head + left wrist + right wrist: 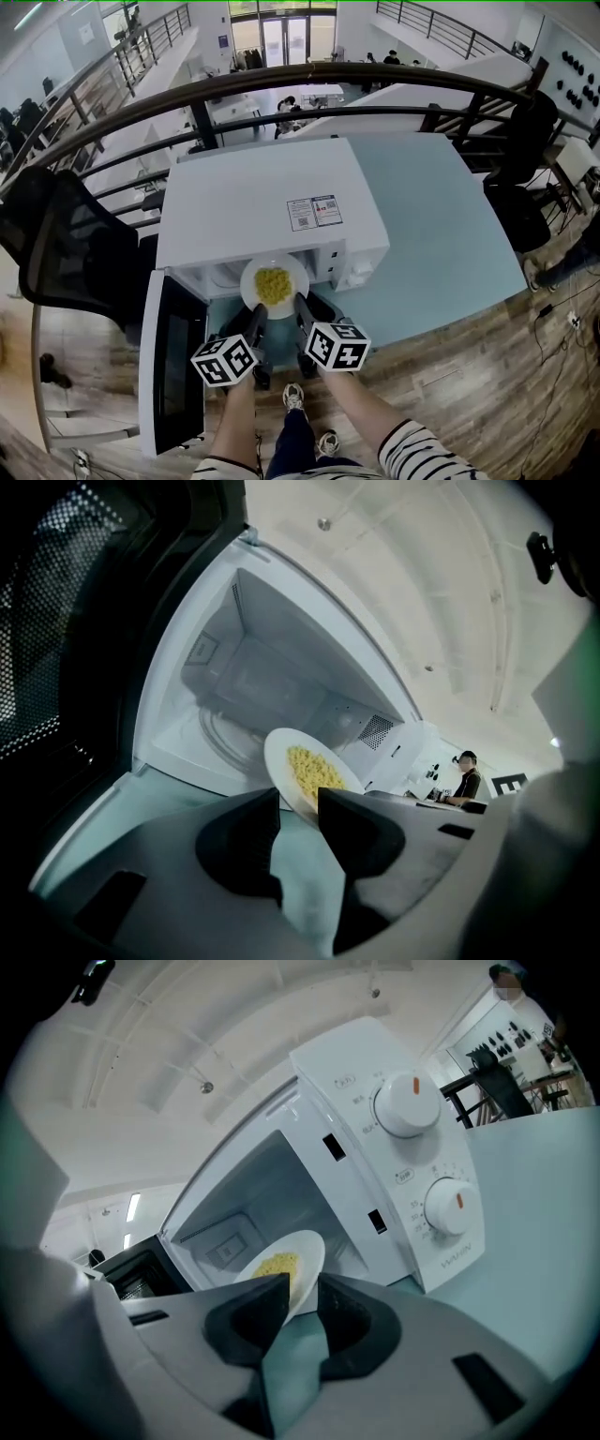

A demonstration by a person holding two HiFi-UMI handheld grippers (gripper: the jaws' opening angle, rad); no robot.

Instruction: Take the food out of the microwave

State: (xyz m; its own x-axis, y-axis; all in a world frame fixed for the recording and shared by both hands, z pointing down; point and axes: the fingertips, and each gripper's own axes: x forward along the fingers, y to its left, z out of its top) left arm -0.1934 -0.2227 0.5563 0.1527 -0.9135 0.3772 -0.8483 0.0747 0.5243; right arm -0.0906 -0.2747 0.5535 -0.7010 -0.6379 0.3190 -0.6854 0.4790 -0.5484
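A white plate [253, 281] with yellow food [273, 284] hangs at the mouth of the white microwave [272, 202], its front half out over the table. My left gripper [257, 317] is shut on the plate's near-left rim, and my right gripper [301, 307] is shut on its near-right rim. In the left gripper view the plate [281, 752] tilts up out of the left gripper [298, 803], with the empty cavity [253, 691] behind. The right gripper view shows the plate [305, 1251] edge pinched in the right gripper [302, 1288].
The microwave door [173, 361] stands swung open to the left of my left hand. The microwave's knobs [408, 1105] sit right of the cavity. The pale teal table [450, 253] runs right. A dark railing [281, 84] curves behind, and a black chair [56, 244] stands left.
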